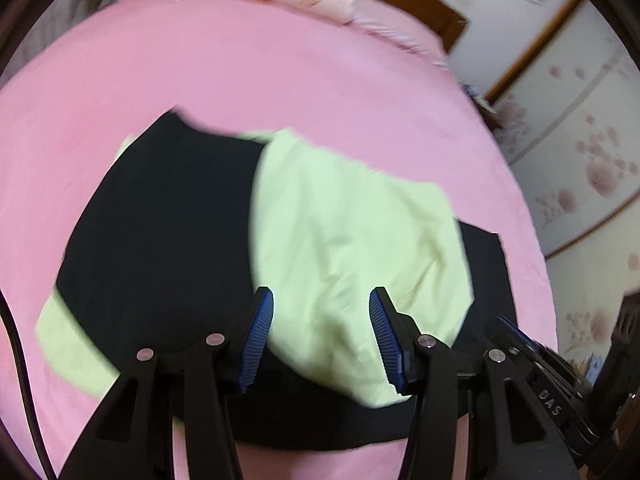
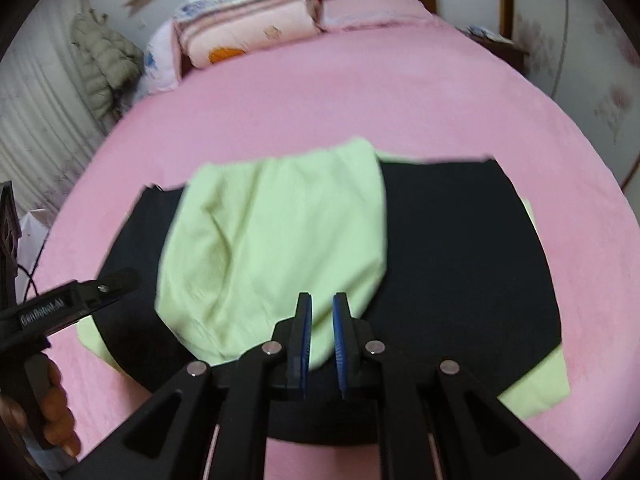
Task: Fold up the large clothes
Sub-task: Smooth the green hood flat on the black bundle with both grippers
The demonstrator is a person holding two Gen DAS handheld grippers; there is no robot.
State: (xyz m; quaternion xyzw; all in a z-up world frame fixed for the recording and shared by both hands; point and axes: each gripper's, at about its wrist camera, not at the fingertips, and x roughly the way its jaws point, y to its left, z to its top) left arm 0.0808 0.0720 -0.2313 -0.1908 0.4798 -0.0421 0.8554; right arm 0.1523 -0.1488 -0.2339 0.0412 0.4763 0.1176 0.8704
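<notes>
Left gripper [image 1: 321, 300] hung above the bed with jaws apart and nothing between them. Right gripper [image 2: 322, 304] showed a narrow gap, pads gripping nothing. Light green garment [image 2: 276, 236] lay folded on a black cloth [image 2: 464, 256], which was spread flat on the pink bedsheet [image 2: 328, 96], below both grippers.

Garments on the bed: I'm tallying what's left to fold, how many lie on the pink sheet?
2: a black garment spread flat, and a light green garment folded over its middle. Green edges at the black one's corners may be another layer.
</notes>
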